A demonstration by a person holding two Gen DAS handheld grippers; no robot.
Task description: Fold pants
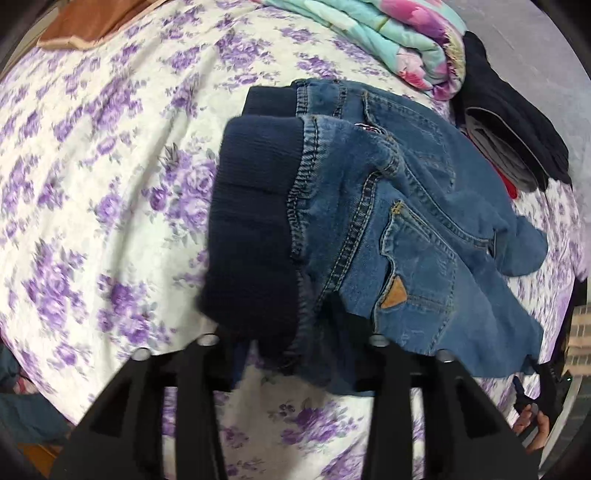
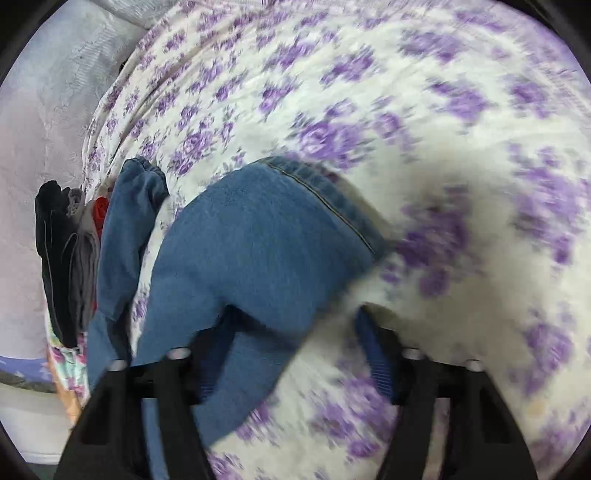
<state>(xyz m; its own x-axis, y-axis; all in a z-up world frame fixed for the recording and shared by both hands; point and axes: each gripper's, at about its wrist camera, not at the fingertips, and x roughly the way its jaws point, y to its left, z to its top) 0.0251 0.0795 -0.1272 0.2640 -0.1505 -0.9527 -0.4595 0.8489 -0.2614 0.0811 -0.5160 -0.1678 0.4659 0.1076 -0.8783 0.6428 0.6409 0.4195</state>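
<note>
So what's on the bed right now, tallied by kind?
Blue jeans: 1
Folded floral quilt: 1
Stack of dark folded clothes: 1
Brown cushion: 1
Total: 4, all on the purple-flowered bedsheet.

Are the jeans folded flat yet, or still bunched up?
Still bunched. The jeans lie rumpled on the bedsheet, waistband doubled over itself, one leg trailing off apart; no neat fold shows.
</note>
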